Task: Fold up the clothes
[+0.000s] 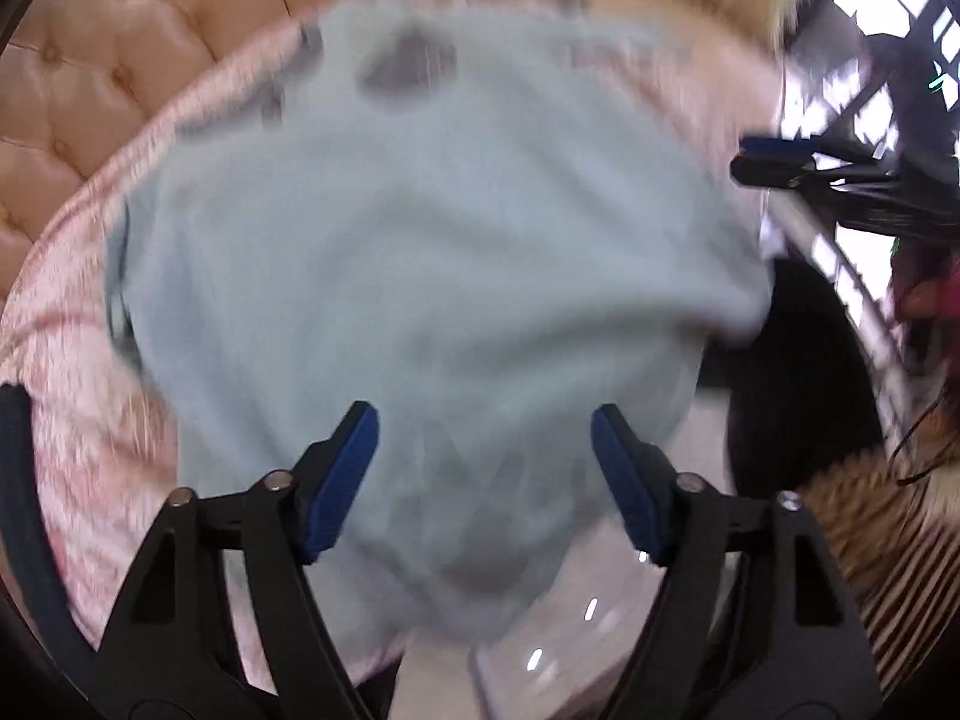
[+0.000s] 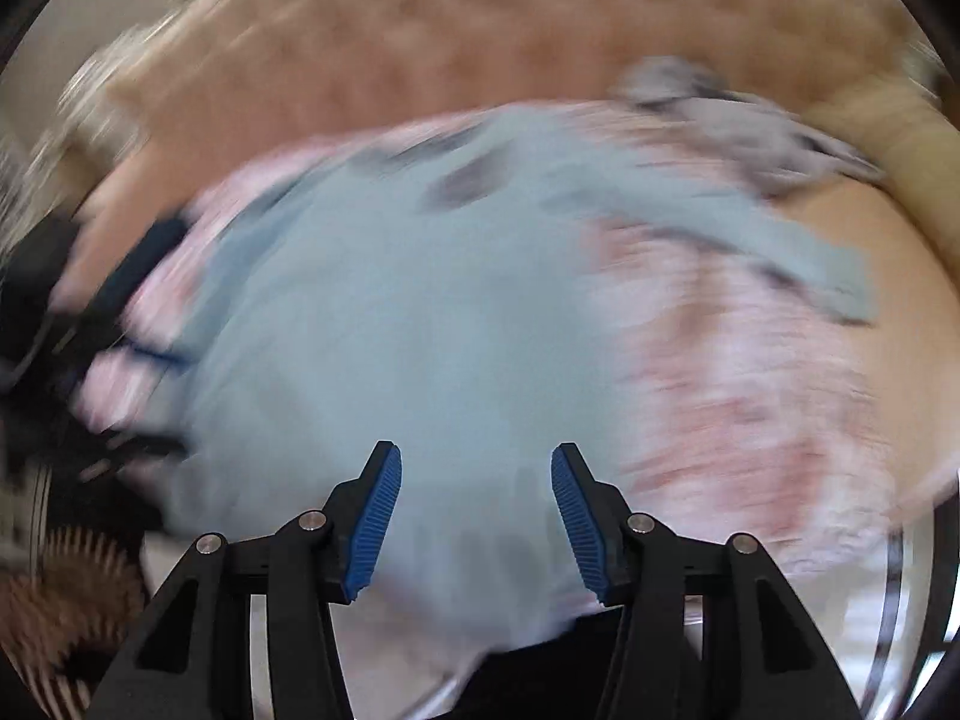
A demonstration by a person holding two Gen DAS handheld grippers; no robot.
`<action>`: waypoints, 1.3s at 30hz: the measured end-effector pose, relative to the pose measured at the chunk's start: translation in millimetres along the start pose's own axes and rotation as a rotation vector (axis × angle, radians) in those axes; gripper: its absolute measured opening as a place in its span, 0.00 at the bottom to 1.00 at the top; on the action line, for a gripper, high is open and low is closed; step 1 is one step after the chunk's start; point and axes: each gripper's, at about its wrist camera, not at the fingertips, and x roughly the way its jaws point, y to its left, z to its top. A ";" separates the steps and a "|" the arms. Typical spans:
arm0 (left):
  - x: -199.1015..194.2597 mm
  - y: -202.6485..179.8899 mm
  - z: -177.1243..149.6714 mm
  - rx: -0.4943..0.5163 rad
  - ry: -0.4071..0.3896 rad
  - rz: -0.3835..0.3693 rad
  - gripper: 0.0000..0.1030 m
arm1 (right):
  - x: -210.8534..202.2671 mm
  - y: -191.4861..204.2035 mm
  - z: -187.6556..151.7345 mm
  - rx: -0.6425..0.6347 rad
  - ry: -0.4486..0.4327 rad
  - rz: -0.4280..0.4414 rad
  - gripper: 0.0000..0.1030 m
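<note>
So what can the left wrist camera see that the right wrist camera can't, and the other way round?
Only the left wrist view shows the bright window at upper right and the right gripper out past the garment's edge.

Only the right wrist view shows the shirt's long sleeve stretched out to the right, and a crumpled grey cloth behind it.

Both show the pale blue shirt spread on a pink patterned cover, the tufted tan sofa back, and open blue-padded jaws over the fabric. Both views are blurred.
</note>
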 end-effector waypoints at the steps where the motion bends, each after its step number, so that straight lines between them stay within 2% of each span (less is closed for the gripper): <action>1: -0.6 -4.1 9.5 -0.010 -0.022 0.013 0.81 | -1.1 -25.2 9.0 0.064 -0.030 -0.018 0.52; 4: 27.3 -8.2 36.8 -0.063 -0.020 0.064 0.81 | -0.3 -105.4 34.9 0.276 -0.105 -0.046 0.52; 6: 45.4 1.1 41.2 -0.110 0.002 0.073 0.81 | 4.2 -150.1 51.4 0.377 -0.127 -0.091 0.52; 10: 65.7 7.9 38.8 -0.176 0.017 0.068 0.81 | 21.7 -197.9 82.5 0.389 -0.112 -0.207 0.52; 12: 71.6 6.4 40.5 -0.173 0.013 0.072 0.85 | 36.9 -202.3 98.9 0.326 -0.085 -0.259 0.52; 16: 75.9 -7.2 37.4 -0.105 0.015 0.105 0.95 | 66.1 -208.7 116.6 0.216 -0.029 -0.338 0.52; 20: 78.7 -5.3 39.8 -0.103 0.016 0.098 0.99 | 86.0 -215.0 114.9 0.162 -0.001 -0.376 0.51; 22: 79.9 -4.1 42.8 -0.101 0.013 0.101 1.00 | 89.7 -212.2 112.0 0.124 -0.016 -0.405 0.48; 23: 80.1 -3.2 42.1 -0.100 0.008 0.101 1.00 | 91.9 -209.8 111.1 0.104 -0.019 -0.421 0.41; 24: 80.6 -1.9 40.3 -0.098 0.001 0.098 1.00 | 93.4 -207.7 110.3 0.083 -0.019 -0.432 0.25; 25: 80.8 -0.8 38.7 -0.095 -0.005 0.096 1.00 | 94.9 -206.2 110.3 0.063 -0.018 -0.444 0.18; 27: 79.6 0.7 36.9 -0.091 -0.016 0.094 1.00 | 97.9 -201.4 110.2 0.010 -0.015 -0.475 0.12; 30: 79.7 1.9 36.6 -0.090 -0.021 0.092 1.00 | 101.3 -189.3 110.9 -0.075 -0.008 -0.503 0.09; 35: 76.6 -2.4 35.6 -0.090 -0.020 0.095 1.00 | 62.2 -176.9 130.1 -0.078 -0.152 -0.501 0.09; 39: 75.5 -5.1 35.8 -0.093 -0.010 0.100 1.00 | 37.3 -186.5 150.2 -0.072 -0.203 -0.558 0.09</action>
